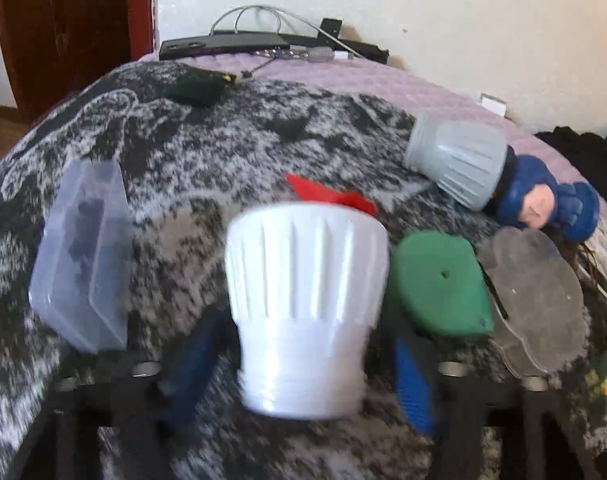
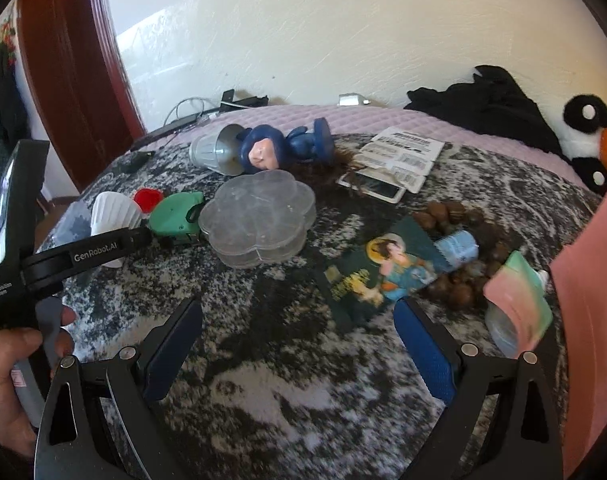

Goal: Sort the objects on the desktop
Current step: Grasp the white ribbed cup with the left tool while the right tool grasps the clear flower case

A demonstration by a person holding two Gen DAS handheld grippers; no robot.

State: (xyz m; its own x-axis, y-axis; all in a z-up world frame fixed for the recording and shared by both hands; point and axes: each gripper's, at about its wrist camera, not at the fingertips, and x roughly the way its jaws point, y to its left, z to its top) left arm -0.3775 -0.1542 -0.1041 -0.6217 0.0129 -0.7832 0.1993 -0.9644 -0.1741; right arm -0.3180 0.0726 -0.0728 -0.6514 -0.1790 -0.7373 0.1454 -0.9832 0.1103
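A white ribbed cup [image 1: 307, 280] lies on the black-and-white blanket [image 1: 223, 152], between the blue pads of my left gripper [image 1: 307, 328]. A thin dark gap shows on each side of it, so the pads do not press it. Behind it is a red piece [image 1: 327, 194], to its right a green tape-measure-like case [image 1: 435, 284]. In the right wrist view, my right gripper [image 2: 299, 320] is open over bare blanket, nothing between its fingers. A picture card [image 2: 379, 272] lies just past its right fingertip. The white cup [image 2: 111, 216] shows behind the left gripper's body [image 2: 83, 256].
A clear box [image 1: 83, 256] lies left of the cup. A clear flower-shaped box [image 2: 259, 216], grey ribbed cup [image 2: 211, 152] and blue figurine [image 2: 279, 148] lie farther back. Brown beads [image 2: 451, 212], a small bottle [image 2: 459, 246], a pink-green pouch [image 2: 519, 300] and a phone [image 2: 375, 188] lie right.
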